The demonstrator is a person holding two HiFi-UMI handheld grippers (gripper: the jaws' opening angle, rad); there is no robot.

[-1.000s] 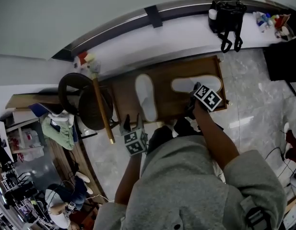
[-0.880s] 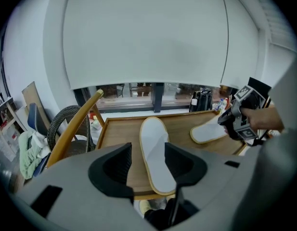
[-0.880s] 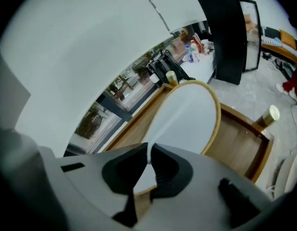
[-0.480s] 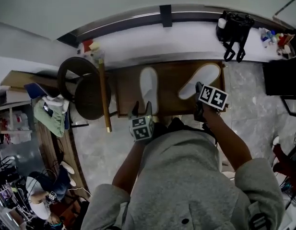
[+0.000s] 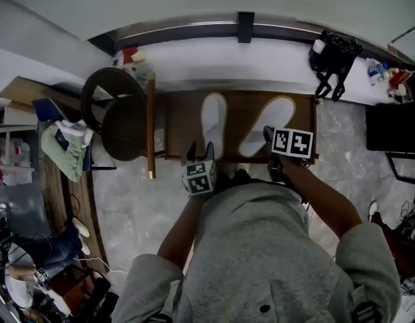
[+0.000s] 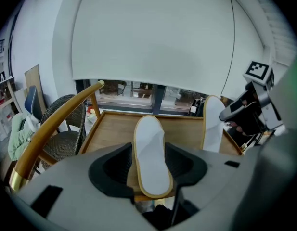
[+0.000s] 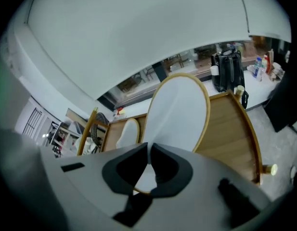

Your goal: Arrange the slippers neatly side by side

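Right slipper [image 7: 179, 107] is clamped by the right gripper [image 7: 150, 155], seemingly tilted; left slipper [image 6: 149, 143] is flanked by the left gripper [image 6: 149, 162], jaws parted.

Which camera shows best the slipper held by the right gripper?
The right gripper view: the right slipper is large and central, with the right gripper shut on its near end. The head view shows it small and slanted. The left gripper view shows it narrow, off to the right.
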